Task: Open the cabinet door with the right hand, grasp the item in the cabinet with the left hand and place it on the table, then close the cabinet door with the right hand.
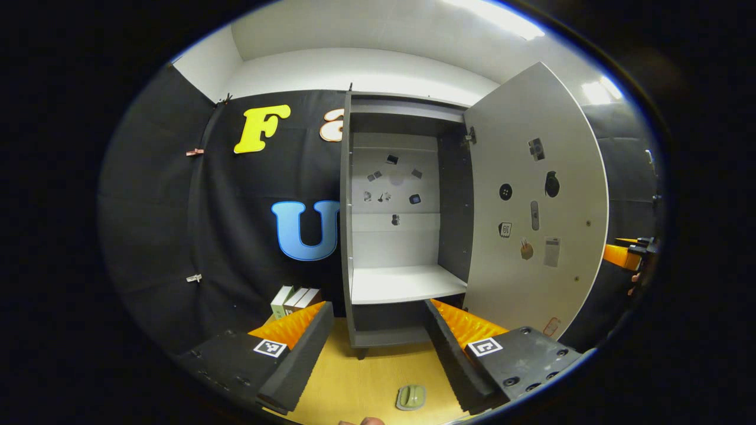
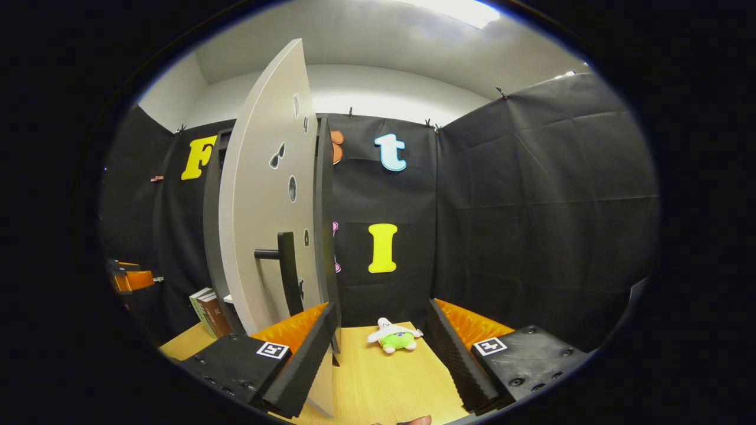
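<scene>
The cabinet door point(image 1: 534, 200) is seen swung open, while both the left gripper point(image 1: 378, 348) and the right gripper point(image 2: 381, 354) are held with fingers apart, nothing between them.

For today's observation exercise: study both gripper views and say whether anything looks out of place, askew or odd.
Nothing looks damaged or spilled. The cabinet door stands wide open and its shelf is bare, while a small green item lies on the table in front. A plush toy lies flat on the table.
</scene>
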### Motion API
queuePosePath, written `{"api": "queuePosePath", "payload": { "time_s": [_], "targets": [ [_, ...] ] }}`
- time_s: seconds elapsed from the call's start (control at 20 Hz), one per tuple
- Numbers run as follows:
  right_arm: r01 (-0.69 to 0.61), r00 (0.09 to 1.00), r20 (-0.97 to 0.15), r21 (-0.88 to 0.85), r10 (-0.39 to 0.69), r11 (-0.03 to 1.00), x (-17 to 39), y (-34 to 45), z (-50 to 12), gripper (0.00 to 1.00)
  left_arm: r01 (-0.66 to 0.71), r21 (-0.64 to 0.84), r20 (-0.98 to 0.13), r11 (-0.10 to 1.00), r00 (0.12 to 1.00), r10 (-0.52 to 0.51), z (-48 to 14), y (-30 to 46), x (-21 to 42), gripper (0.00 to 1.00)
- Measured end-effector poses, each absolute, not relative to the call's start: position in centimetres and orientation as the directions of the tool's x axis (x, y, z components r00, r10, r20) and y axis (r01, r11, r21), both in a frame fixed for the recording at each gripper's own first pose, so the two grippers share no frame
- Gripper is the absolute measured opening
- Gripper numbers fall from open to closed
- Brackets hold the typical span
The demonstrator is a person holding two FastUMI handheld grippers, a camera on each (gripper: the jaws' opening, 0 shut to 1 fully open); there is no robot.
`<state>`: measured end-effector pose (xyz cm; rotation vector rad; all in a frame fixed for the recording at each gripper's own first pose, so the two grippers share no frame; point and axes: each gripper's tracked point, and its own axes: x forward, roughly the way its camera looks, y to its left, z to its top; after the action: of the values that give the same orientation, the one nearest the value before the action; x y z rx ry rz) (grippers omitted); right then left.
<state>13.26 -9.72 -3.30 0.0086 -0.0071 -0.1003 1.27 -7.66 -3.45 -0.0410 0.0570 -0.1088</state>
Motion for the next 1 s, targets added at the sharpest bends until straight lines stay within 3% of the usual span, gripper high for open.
{"api": "queuePosePath", "payload": {
  "time_s": [0.45, 1.0],
  "targets": [
    [0.053, 0.999, 0.008, -0.001, -0.053, 0.999, 13.6, -6.4, -2.7, 0.97, 0.129, -0.052, -0.050, 0.990, 0.990, -0.132, -3.8, -6.3, 0.2, 0.94],
    [0.109, 0.994, 0.018, 0.001, -0.109, 0.994, 13.4, -5.5, -2.8, 0.95, 0.143, -0.026, -0.047, 0.989, 0.988, -0.144, -3.8, -4.8, -0.6, 0.96]
  ]
}}
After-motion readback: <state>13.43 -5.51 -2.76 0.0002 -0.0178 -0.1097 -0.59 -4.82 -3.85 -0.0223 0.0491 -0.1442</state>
